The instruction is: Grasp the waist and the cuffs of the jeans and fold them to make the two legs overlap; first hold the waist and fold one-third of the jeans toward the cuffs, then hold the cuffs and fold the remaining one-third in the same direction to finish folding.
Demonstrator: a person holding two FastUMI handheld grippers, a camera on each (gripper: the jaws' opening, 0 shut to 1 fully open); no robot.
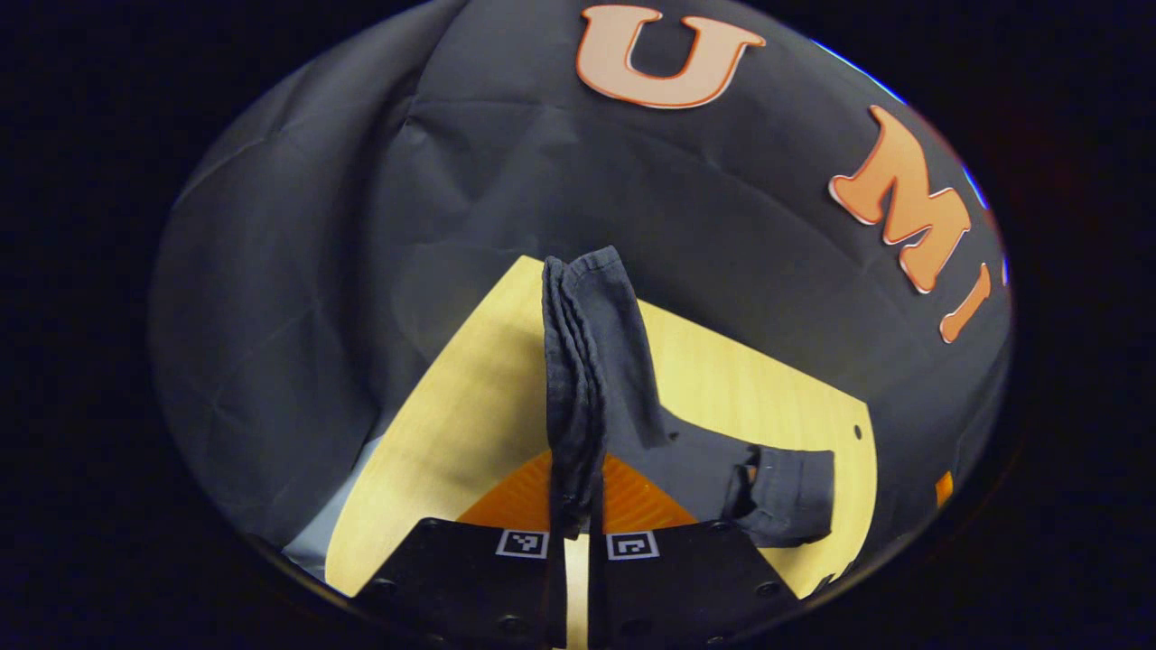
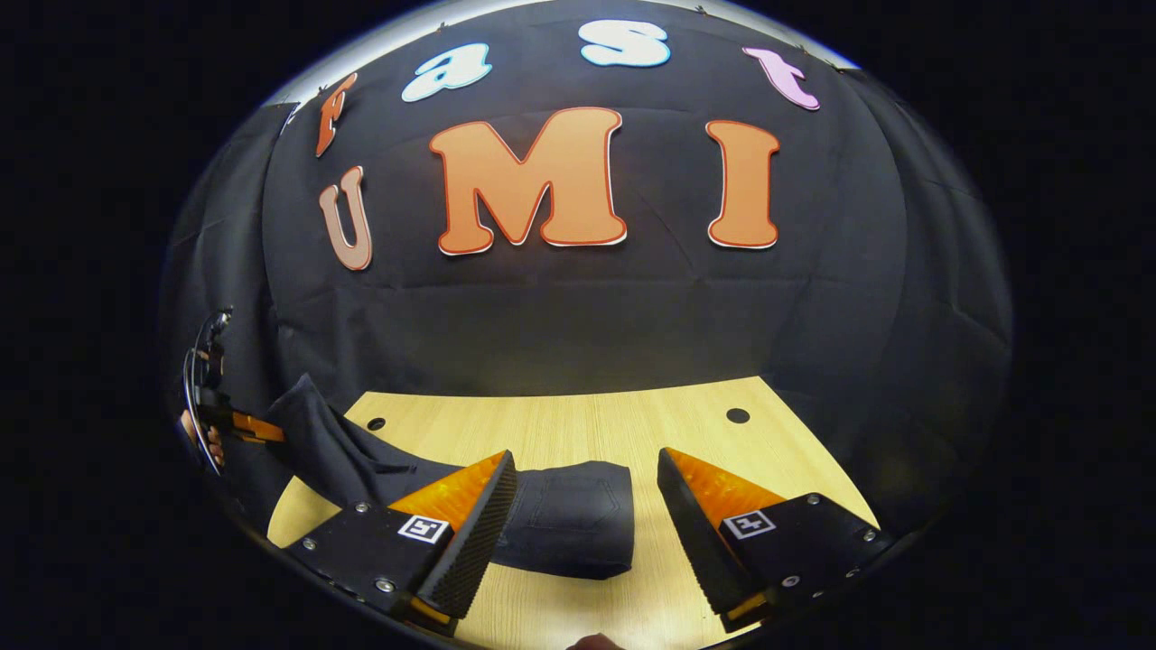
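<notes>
Above the desk [image 1: 470,397], the left gripper [image 1: 576,533] pinches the cuffs, lifting the jeans [image 1: 587,361] off the wood; the right gripper [image 2: 587,533] gapes empty. Carry the cuffs squarely over the waist end lying flat.

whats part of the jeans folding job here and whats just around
In the job:
- jeans, one end lifted, the rest lying on the table
- left gripper, jaws shut on the jeans
- right gripper, jaws open over the folded part

Just around:
- wooden table
- black cloth wall
</notes>
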